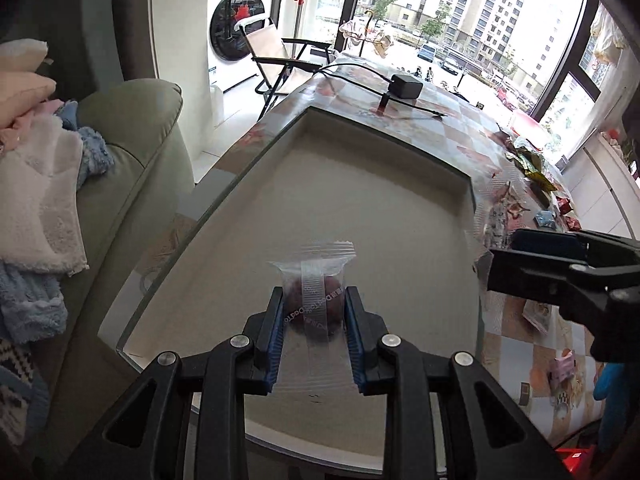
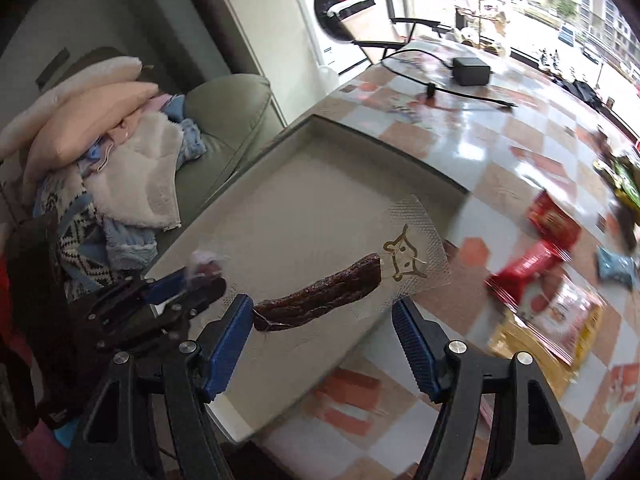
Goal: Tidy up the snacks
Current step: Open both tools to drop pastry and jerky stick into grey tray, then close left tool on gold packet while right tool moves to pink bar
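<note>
Jerky strip diagonal, logo end far-right

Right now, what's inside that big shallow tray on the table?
The tray shows only its bare beige floor; no snack clearly rests there yet. A wrapped round sweet and a meat stick packet are held above it, and they and the jaws hide part of the floor.

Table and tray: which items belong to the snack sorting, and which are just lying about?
Job:
shallow beige tray
clear-wrapped dark round snack, in left gripper
clear-wrapped dried meat strip
open right gripper
red snack packets

Lying about:
black power adapter
piled laundry
</note>
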Available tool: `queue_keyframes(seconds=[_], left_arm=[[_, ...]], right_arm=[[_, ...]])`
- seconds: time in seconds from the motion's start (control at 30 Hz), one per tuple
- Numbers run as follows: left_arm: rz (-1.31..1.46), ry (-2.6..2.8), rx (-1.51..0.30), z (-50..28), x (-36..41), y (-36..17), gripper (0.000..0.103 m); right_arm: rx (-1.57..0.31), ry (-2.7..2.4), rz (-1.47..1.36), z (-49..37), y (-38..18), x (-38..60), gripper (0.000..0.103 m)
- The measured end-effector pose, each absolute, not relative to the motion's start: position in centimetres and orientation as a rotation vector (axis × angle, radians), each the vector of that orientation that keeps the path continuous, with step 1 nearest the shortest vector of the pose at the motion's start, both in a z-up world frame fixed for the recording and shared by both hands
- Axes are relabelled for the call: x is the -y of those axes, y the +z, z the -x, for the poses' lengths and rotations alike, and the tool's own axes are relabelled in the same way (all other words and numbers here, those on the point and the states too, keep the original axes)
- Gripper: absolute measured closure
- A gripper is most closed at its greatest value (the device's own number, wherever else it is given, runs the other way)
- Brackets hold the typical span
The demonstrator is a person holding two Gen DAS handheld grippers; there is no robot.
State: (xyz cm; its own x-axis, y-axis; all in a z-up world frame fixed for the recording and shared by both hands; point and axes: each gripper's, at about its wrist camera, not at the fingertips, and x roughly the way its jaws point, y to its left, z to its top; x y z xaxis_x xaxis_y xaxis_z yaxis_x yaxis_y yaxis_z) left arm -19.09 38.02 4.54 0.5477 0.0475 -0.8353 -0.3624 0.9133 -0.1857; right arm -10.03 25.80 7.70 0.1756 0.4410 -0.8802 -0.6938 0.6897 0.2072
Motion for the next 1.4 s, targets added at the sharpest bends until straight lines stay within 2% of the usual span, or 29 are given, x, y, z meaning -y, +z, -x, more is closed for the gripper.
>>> queue_keyframes(seconds=[0.17, 0.23, 0.27, 0.33, 0.4, 0.7, 0.77, 1.1, 1.4], left_arm=[[0.355, 0.238, -0.978, 19.1, -38.5, 3.5, 0.072], [0.341, 0.235, -0.982, 18.9, -38.4, 3.2, 0.069], [0.337, 0.234, -0.983, 18.8, -38.4, 3.1, 0.065], [0.333, 0.23, -0.974, 18.9, -38.1, 3.1, 0.043], [0.319, 0.235, -0.957, 19.1, -38.0, 3.4, 0.035], [0.232, 0.204, -0.936, 18.5, -34.7, 5.6, 0.028], [0.209, 0.177, -0.937, 18.0, -33.1, 6.1, 0.027], [0.036, -0.043, -0.98, 13.9, -21.6, 6.6, 0.024], [-0.13, -0.257, -0.992, 7.9, -14.3, 5.5, 0.023]], right_arm=[[-1.151, 0.833, 0.288, 10.2, 6.9, -28.2, 0.03], [-1.161, 0.841, 0.298, 10.0, 6.7, -28.6, 0.026], [-1.168, 0.845, 0.303, 9.9, 6.6, -28.8, 0.024], [-1.185, 0.835, 0.314, 9.7, 6.4, -28.9, 0.022], [-1.194, 0.822, 0.311, 9.5, 6.3, -28.6, 0.022], [-1.223, 0.651, 0.214, 7.0, 6.1, -20.9, 0.021], [-1.234, 0.601, 0.175, 6.4, 6.0, -18.1, 0.0], [-1.262, 0.359, 0.104, 6.9, 4.6, -4.4, 0.0], [-1.252, 0.27, 0.125, 9.3, 2.2, 2.9, 0.0]])
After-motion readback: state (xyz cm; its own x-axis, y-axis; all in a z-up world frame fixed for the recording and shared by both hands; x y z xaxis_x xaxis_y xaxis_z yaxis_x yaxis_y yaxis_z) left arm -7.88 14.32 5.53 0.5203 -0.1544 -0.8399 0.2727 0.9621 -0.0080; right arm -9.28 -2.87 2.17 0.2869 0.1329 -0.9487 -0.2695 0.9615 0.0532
